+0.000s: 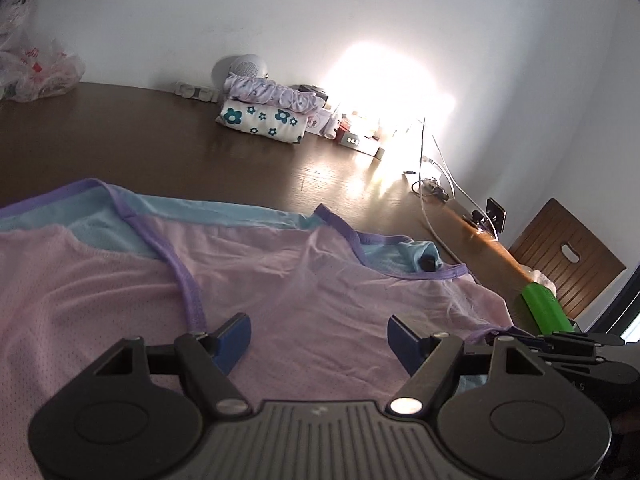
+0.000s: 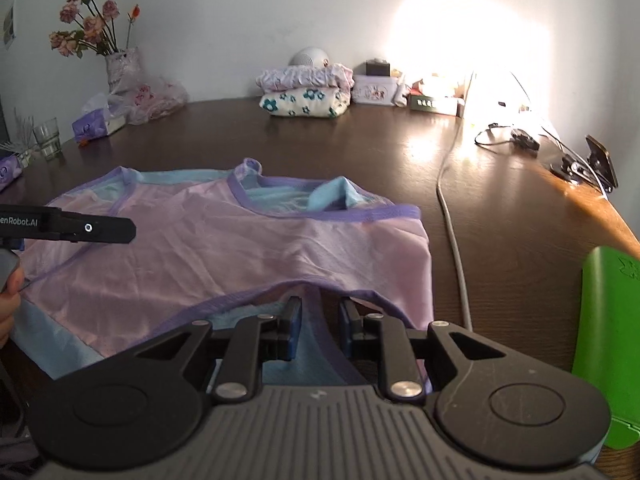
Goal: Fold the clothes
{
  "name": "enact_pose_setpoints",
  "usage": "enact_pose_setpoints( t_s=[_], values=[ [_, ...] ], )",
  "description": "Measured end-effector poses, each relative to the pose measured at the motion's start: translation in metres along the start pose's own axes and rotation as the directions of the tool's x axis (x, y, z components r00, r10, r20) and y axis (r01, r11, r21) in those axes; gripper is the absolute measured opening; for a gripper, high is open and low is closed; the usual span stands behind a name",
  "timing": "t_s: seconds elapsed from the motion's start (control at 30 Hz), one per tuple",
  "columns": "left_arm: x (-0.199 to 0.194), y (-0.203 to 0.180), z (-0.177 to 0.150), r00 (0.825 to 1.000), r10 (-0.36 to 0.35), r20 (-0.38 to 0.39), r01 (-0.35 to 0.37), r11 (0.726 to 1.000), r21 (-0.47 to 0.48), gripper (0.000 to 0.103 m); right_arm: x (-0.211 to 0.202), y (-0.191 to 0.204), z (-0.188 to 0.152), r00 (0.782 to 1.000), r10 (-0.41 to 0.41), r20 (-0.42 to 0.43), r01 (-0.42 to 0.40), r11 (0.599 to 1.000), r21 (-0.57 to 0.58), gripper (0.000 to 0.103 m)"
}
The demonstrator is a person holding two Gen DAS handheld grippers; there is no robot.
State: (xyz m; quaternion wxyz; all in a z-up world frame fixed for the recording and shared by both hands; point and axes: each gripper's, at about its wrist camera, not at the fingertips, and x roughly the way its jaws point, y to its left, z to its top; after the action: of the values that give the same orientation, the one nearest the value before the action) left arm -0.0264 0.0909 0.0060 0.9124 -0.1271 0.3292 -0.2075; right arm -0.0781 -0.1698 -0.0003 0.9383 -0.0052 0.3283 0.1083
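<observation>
A pink mesh tank top (image 1: 248, 280) with purple trim and light blue back lies spread on the dark wooden table (image 1: 160, 140). My left gripper (image 1: 319, 340) is open, its blue pads just above the pink cloth. In the right wrist view the same top (image 2: 248, 248) lies ahead. My right gripper (image 2: 319, 326) is partly open at the near armhole, its fingers on either side of the purple trim (image 2: 320, 320). The left gripper also shows at the left of that view (image 2: 100, 230).
Folded clothes (image 2: 306, 92) are stacked at the back by the wall. A grey cable (image 2: 452, 220) runs down the table to the right of the top. A clamp (image 2: 588, 164), boxes (image 2: 432, 102), a vase of flowers (image 2: 120, 68) and a glass (image 2: 47, 136) stand around. A green object (image 2: 608, 340) is at right.
</observation>
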Motion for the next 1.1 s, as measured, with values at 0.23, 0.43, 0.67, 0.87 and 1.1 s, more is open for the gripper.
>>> enact_pose_setpoints(
  t_s=[0.23,0.43,0.67,0.87,1.1],
  values=[
    [0.0,-0.005,-0.003,1.0,0.011,0.008,-0.012,1.0,0.028,0.075,0.003,0.016,-0.002,0.996,-0.087,0.005,0.087,0.993,-0.085,0.005],
    [0.002,-0.008,-0.005,1.0,-0.003,-0.001,0.003,0.998,0.059,0.075,0.004,0.015,0.002,0.992,-0.123,0.002,0.123,0.99,-0.076,0.022],
    [0.003,-0.008,-0.006,1.0,-0.001,-0.001,0.001,0.998,0.068,0.076,0.009,0.014,0.005,0.985,-0.173,0.001,0.173,0.983,-0.066,0.013],
    [0.003,-0.012,-0.008,1.0,0.012,-0.003,-0.011,0.995,0.098,0.076,-0.001,0.013,0.013,0.99,-0.14,-0.01,0.139,0.989,-0.059,0.019],
    [0.004,-0.014,-0.009,1.0,0.024,0.003,-0.024,0.994,0.108,0.078,0.028,-0.01,0.064,0.997,-0.067,0.027,0.066,0.997,0.035,0.011]
  ],
)
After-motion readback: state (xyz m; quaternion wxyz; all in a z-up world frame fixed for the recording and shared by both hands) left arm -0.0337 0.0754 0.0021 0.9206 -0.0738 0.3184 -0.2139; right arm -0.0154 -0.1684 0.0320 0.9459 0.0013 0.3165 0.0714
